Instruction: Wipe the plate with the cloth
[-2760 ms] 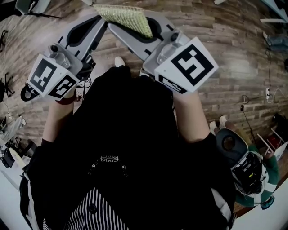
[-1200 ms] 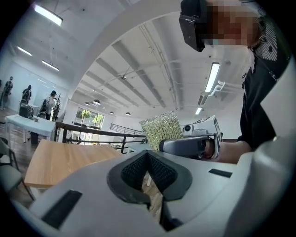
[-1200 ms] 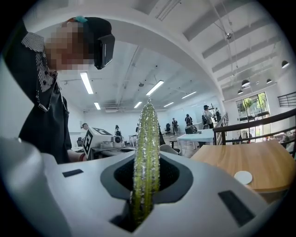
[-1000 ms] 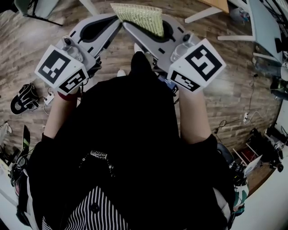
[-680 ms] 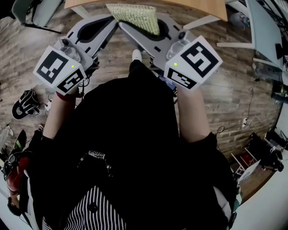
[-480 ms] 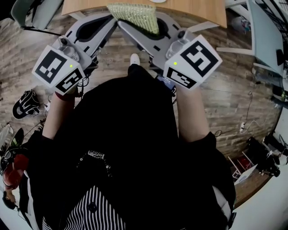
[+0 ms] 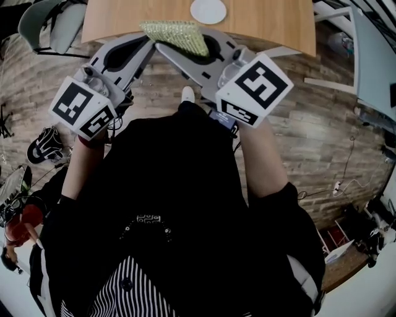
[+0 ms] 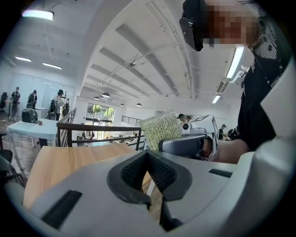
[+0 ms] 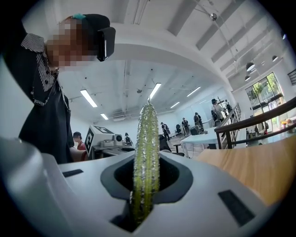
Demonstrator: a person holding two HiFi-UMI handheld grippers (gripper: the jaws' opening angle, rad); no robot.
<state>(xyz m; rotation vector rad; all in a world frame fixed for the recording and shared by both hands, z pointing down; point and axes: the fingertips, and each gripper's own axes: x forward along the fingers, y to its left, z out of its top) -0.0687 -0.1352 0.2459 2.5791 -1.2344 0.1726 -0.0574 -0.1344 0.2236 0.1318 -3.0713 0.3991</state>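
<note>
Gripper check up close: the right gripper has its jaws pinched on the yellow-green knitted cloth, which stands edge-on between the pads and pokes up past them. The left gripper is just beside it with its jaws brought together on nothing; only a sliver of background shows through above the pads. Both are held out in front of the person, over the wood-plank floor, short of the task's things.

That cloth looks light, soft and open-weave with a bit of sparkle. I'd expect it to fold and drag rather than push stiffly, so a hold near one edge, as now, leaves a free flap for wiping.

Further out comes the pale wooden surface, and lying flat on it is the small round white plate, well apart from both grippers. It looks hard, smooth and probably breakable. My guess is that it would skate across the wood under a wipe, so the empty gripper could steady it at the rim.

As for writing, the white marker cube on each gripper carries bold black square patterns, not words, and I can see no brand or label on cloth or plate.

Off to the far left is a grey chair.
</note>
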